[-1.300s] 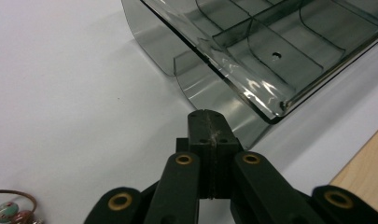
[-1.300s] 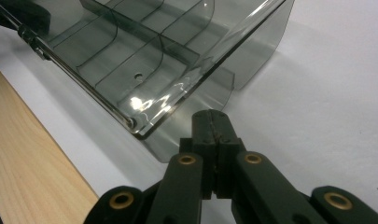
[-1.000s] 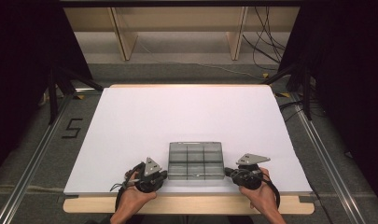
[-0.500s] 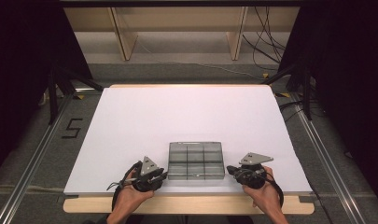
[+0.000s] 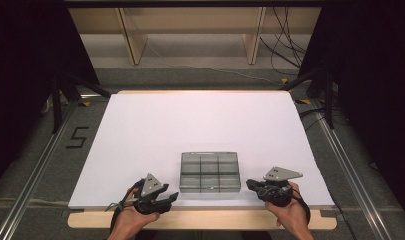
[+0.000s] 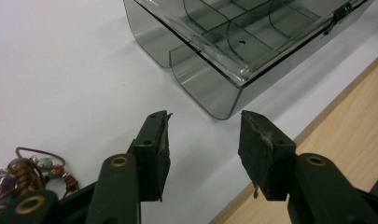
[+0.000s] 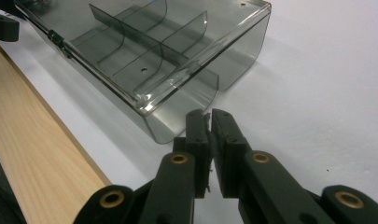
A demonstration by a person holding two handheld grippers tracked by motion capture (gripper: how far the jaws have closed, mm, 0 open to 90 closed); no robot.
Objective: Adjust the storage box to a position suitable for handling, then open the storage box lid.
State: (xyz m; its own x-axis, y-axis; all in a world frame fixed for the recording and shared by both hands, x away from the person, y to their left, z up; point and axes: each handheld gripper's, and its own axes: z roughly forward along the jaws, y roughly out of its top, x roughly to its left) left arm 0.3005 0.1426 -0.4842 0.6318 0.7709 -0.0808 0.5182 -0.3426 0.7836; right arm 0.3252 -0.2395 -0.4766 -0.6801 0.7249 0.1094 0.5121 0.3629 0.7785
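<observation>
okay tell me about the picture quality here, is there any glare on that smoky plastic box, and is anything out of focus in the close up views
High view: even, soft light, the organizer box small and slightly soft. Left gripper view: bright glare along the box's near lid edge; open left gripper fairly sharp, beaded trinket blurred. Right gripper view: a small highlight on the box corner; shut right gripper sharp at the tips.

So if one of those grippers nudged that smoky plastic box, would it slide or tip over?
Probably slide: the compartment box sits low and flat on the smooth white table. It looks stiff, with thin clear walls and dividers, and its compartments appear empty, so it is likely light. The glossy walls might slip between the left gripper jaws.
</observation>
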